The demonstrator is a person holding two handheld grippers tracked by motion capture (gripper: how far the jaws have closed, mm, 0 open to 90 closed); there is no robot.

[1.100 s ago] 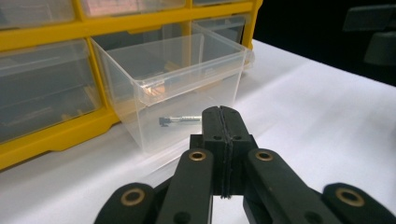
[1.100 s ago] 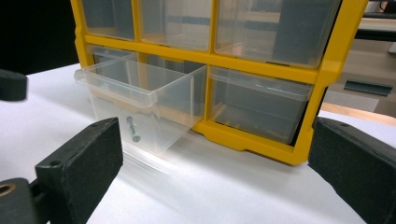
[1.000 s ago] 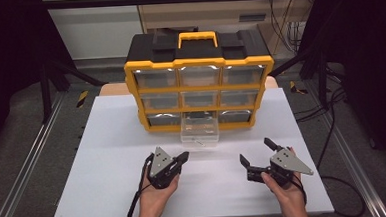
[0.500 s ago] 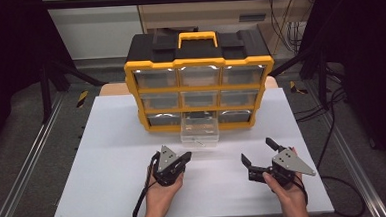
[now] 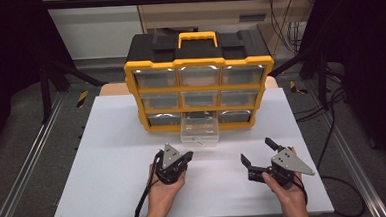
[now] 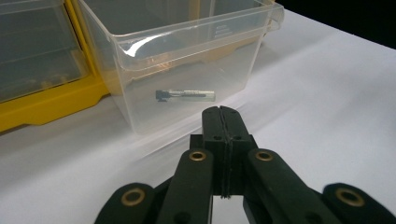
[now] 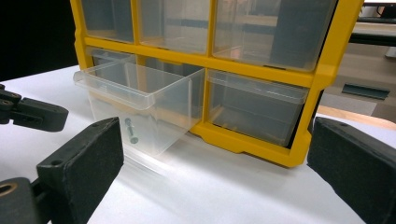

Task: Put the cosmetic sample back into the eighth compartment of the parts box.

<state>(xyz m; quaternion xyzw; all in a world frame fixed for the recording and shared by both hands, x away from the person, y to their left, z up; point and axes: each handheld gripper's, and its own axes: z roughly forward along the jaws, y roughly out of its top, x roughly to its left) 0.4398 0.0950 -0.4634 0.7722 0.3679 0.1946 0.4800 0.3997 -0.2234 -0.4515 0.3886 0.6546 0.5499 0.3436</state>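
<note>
A yellow and black drawer cabinet (image 5: 198, 63) stands at the back of the white table (image 5: 108, 158). Its bottom middle clear drawer (image 5: 199, 133) is pulled out. A small bolt (image 6: 186, 95) lies inside it near the front wall; the bolt (image 7: 130, 130) shows through the plastic. My left gripper (image 5: 187, 157) is shut with nothing between its jaws, and its tips (image 6: 222, 112) point at the drawer front from a short way off. My right gripper (image 5: 257, 151) is held open to the right, jaws wide apart (image 7: 215, 140) and empty, facing the cabinet.
The cabinet's other clear drawers (image 7: 254, 109) are pushed in. The left gripper's jaw (image 7: 32, 114) shows at the left edge of the right gripper view. Metal rails (image 5: 24, 172) run along the table's sides, and cables (image 5: 332, 131) hang at the right.
My left hand has edged slightly right and forward, closer to the pulled-out drawer. The right hand has kept still.
</note>
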